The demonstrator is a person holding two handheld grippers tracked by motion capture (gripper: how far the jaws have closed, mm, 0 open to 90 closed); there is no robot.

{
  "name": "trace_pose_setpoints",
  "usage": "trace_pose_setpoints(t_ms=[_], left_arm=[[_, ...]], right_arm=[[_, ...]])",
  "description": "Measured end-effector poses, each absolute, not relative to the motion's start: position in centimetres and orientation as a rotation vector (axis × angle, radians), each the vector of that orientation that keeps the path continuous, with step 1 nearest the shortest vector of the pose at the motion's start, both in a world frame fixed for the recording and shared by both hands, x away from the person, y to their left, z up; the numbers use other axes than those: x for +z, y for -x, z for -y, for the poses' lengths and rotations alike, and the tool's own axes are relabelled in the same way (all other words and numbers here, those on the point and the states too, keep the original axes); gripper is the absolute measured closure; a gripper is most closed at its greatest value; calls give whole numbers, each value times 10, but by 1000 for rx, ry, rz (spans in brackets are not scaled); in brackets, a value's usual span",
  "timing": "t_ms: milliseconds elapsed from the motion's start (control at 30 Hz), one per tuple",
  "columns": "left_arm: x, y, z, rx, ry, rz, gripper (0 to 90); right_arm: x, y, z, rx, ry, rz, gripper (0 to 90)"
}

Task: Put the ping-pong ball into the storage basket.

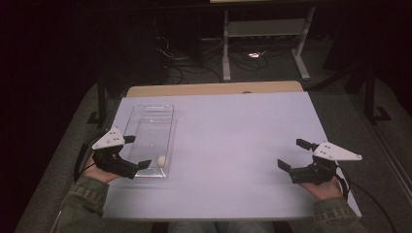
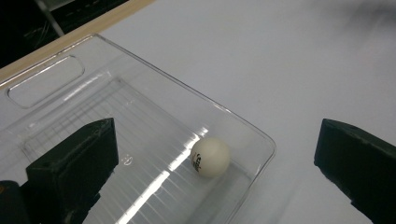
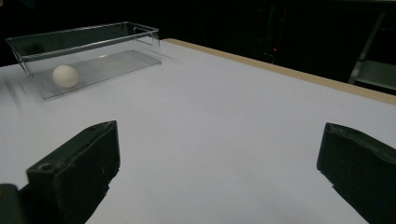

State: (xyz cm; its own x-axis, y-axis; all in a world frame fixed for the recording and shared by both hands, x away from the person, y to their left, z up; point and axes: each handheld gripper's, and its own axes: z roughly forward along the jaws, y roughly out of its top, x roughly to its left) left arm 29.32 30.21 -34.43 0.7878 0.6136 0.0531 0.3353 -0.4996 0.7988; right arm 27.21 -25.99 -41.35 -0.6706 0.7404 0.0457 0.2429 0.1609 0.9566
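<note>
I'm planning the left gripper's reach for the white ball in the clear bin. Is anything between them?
Only the clear plastic bin's near corner wall stands partly between the open left gripper and the small white ball. From above, nothing visible blocks it; the bin has no lid.

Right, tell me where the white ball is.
The white ball lies inside the clear tray at its near right corner, on the table's left side in the high view, just beside the open left tongs.
</note>
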Motion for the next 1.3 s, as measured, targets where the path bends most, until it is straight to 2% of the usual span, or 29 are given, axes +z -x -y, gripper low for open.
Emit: trace_pose_setpoints(t_ms=[167,400,867,1300], left_arm=[[-353,-290,-304,417,-2128,-714,0],[-362,-284,-312,420,-2031,-741,0],[-381,-272,-319,487,-1944,-791,0],[-395,-264,-327,502,-1787,-846,0]], right_arm=[[-414,-272,260,1525,-931,-2009,0],[-414,-272,260,1525,-932,-2011,0],[-414,-272,260,1522,-932,-2012,0],[-414,-273,260,1523,-931,-2013,0]])
